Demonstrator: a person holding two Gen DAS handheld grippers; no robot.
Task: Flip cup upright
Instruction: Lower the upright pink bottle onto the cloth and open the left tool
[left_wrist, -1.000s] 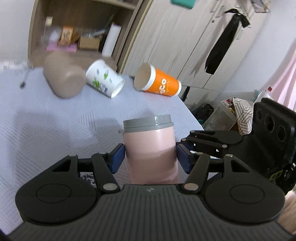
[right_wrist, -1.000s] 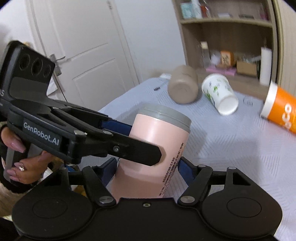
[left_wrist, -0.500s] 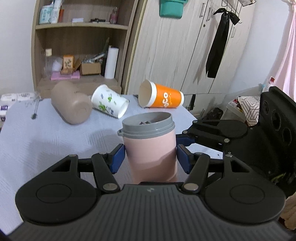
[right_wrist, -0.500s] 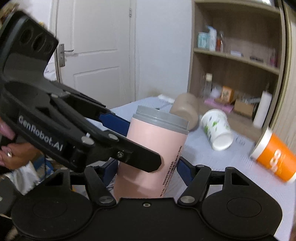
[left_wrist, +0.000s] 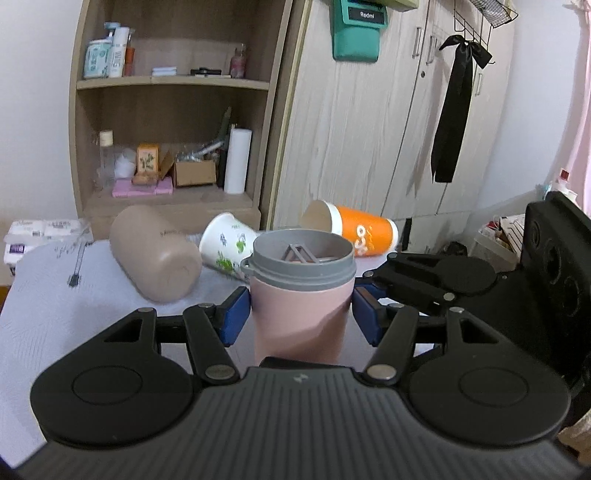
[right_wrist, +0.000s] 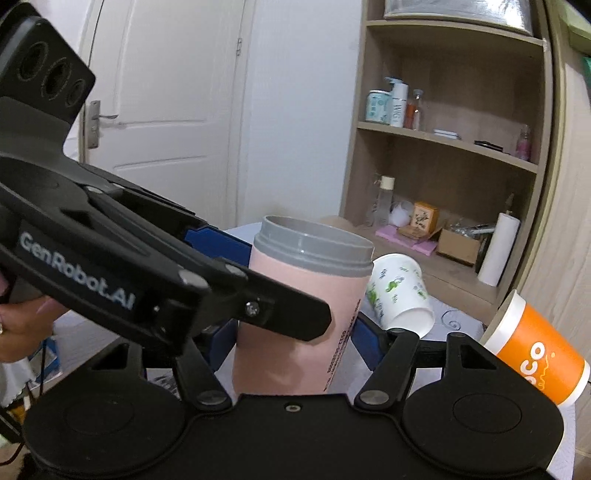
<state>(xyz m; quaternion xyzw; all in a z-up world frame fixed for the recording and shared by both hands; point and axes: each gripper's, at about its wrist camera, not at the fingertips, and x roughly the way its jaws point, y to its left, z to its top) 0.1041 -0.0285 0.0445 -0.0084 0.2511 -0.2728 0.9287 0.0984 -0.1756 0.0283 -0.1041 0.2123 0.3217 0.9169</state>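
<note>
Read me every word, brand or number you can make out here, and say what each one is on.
"Redmi": teal box on the wardrobe.
"GenRobot.AI": left gripper.
"CO": orange cup, only partly in view.
Pink cup: a vertical print line, too small to read.
Shelf bottles: labels blurred.

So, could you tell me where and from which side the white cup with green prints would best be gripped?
The white cup lies on its side between the tan tumbler and the orange cup, so its flanks look crowded. I would probably come from above and pinch the mid-body wall across its width, where the taper is moderate, rather than the thin rim.
</note>
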